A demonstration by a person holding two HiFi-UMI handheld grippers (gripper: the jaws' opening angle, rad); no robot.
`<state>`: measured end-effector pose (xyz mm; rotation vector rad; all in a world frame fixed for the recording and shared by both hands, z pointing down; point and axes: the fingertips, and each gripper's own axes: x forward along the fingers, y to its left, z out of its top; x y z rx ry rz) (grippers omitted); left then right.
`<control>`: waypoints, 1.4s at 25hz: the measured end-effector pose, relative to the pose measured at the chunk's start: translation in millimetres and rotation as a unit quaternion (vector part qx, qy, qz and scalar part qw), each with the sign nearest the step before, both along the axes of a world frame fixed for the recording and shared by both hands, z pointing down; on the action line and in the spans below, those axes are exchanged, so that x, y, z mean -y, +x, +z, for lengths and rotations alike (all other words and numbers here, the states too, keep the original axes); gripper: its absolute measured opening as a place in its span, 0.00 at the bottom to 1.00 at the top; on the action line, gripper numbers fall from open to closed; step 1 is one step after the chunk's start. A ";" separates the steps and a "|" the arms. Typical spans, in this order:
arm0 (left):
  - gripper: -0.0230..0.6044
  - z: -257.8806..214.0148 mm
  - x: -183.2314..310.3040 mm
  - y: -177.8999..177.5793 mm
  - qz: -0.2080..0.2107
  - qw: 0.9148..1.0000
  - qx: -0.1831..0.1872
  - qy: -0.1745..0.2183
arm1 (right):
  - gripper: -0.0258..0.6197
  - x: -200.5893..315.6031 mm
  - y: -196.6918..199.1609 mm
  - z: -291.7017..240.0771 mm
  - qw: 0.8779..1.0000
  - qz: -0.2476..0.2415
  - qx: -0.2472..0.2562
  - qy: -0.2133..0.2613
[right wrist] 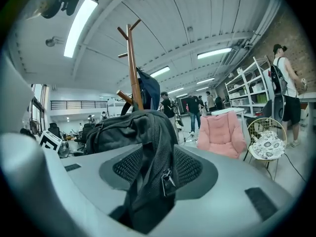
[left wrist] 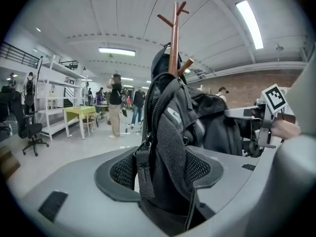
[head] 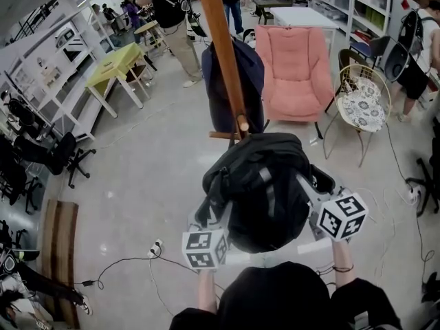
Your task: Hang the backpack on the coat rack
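Now, left gripper (left wrist: 158,169): jaws spread, a strap of the black backpack (head: 265,184) loose between the pads. Backpack sits between both grippers, its top at a lower peg of the wooden coat rack (head: 223,53). Right gripper (right wrist: 150,169): jaws spread, backpack fabric slack between them.

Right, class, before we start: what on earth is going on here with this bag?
A person holds a gripper in each hand, either side of a black backpack at the wooden coat rack. Its top sits by a lower peg, seemingly hooked on. The left gripper and right gripper both have jaws apart, backpack fabric loose between them.
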<state>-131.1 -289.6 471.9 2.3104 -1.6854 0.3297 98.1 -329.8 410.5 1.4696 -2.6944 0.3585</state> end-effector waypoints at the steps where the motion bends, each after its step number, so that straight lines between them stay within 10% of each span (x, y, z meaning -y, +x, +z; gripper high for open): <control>1: 0.44 -1.7 -2.8 -1.2 -0.002 1.000 -0.001 0.003 | 0.29 -2.1 2.4 -1.3 1.000 0.002 0.001 0.002; 14: 0.44 -38.7 -36.2 -13.1 -0.006 0.999 0.017 0.050 | 0.19 -28.2 28.6 -22.5 0.998 0.044 -0.002 0.040; 22: 0.20 -62.1 -47.0 -24.9 -0.025 0.995 0.028 0.089 | 0.09 -39.9 38.6 -34.4 0.996 0.065 -0.005 0.059; 35: 0.07 -80.6 -54.2 -41.8 -0.047 0.991 0.040 0.115 | 0.06 -50.0 36.5 -45.7 0.994 0.071 -0.006 0.078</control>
